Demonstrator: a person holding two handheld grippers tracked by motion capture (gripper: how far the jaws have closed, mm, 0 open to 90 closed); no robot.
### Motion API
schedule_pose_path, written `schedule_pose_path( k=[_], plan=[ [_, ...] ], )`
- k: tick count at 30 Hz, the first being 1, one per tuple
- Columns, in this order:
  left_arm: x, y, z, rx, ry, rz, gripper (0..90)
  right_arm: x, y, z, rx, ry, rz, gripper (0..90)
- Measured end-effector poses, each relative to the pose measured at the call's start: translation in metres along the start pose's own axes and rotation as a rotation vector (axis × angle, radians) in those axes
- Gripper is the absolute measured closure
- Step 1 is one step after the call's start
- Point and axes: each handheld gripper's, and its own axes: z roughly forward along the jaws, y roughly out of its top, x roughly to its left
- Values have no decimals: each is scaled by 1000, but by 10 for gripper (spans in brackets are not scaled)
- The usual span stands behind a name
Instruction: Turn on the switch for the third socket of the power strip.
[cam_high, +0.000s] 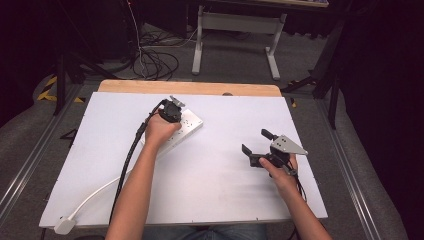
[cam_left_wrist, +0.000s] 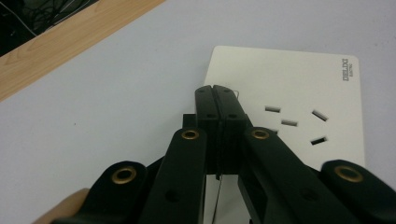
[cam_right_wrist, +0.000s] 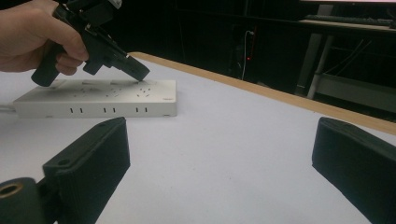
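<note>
a white table (cam_high: 225, 165) with a wooden far edge carries a white power strip (cam_high: 186, 127) and its cord (cam_high: 95, 194).

I see a white power strip (cam_high: 186, 129) lying flat on the white tabletop (cam_high: 225, 170), left of centre and angled, its far end toward the wooden back edge. Its top face carries rows of socket slots, with more slots along the side and a small dark brand mark at one end corner. Its white cord (cam_high: 95, 197) runs to a plug (cam_high: 64, 225) at the near left corner.
</note>
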Motion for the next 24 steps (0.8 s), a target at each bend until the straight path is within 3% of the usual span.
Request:
schedule_pose_path(
  k=[24],
  plan=[
    [-1, -2, 1, 13, 10, -2, 900, 1, 2, -2, -11, -2, -1, 51]
  ],
)
